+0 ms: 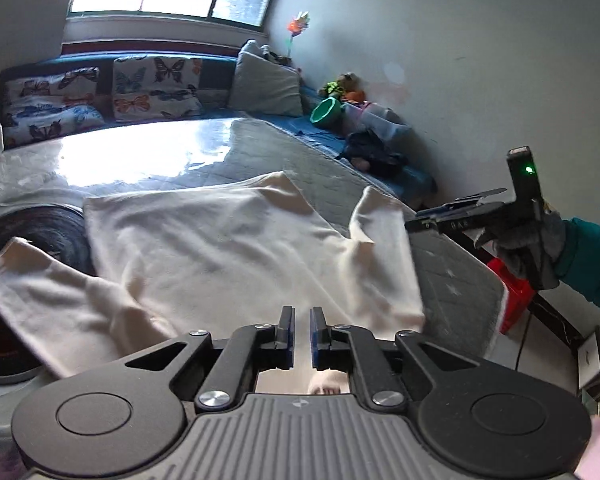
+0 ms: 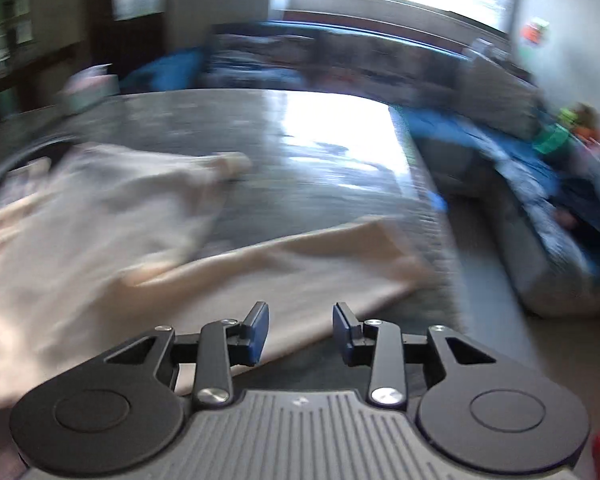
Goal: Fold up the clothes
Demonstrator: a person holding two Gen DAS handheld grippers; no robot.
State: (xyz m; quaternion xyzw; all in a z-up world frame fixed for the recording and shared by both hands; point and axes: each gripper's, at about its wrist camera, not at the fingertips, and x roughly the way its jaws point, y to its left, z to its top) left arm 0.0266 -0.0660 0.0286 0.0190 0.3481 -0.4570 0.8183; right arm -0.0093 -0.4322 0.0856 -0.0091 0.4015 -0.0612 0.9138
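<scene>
A cream long-sleeved top (image 1: 220, 248) lies spread flat on a grey quilted surface (image 1: 456, 276), one sleeve (image 1: 40, 284) out to the left and the other (image 1: 384, 248) folded up at the right. My left gripper (image 1: 302, 332) hovers low over the top's near edge, its jaws almost together, and no cloth shows between them. My right gripper (image 1: 414, 220), held by a gloved hand with a teal sleeve, hangs just right of the right sleeve. In the blurred right wrist view the right gripper (image 2: 300, 328) stands open and empty above the cream sleeve (image 2: 300, 268).
A dark round object (image 1: 32, 232) lies under the left sleeve. Butterfly pillows (image 1: 100, 92), a grey pillow (image 1: 264, 84), a green bowl (image 1: 326, 114) and toys line the blue bench behind. The surface's right edge drops off by a red item (image 1: 514, 296).
</scene>
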